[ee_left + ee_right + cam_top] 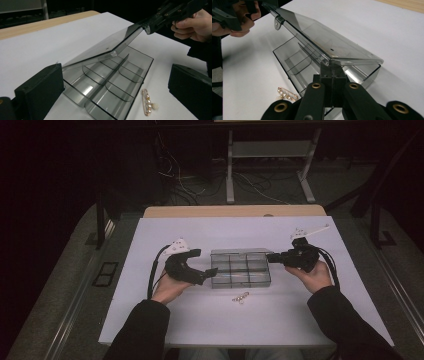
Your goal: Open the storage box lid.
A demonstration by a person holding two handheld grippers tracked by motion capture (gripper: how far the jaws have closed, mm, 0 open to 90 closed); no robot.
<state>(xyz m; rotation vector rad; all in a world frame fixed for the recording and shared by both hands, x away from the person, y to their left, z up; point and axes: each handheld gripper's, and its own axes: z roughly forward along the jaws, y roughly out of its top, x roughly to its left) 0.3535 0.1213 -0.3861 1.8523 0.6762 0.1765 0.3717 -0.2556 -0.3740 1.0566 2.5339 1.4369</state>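
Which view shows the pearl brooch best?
The left gripper view: the brooch lies near and unhidden, pearls and pin distinct. The right gripper view shows it partly behind the tongs; the high view shows a tiny glint before the box.

High view looks down from above the table. Both gripper views sit low and close — facing each other across the clear box [240,267].

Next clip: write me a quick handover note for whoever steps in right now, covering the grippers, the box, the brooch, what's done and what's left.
Right gripper: shut on the lid of the clear compartment box, pinching its edge and holding it partly raised.
Left gripper: jaws open, at the box's left end, holding nothing.
Pearl brooch: lies on the white table just in front of the box, untouched.
Done: lid lifted, compartments exposed and looking empty.
Left: probably pick up the brooch with the left gripper, place it in a compartment, then lower the lid.
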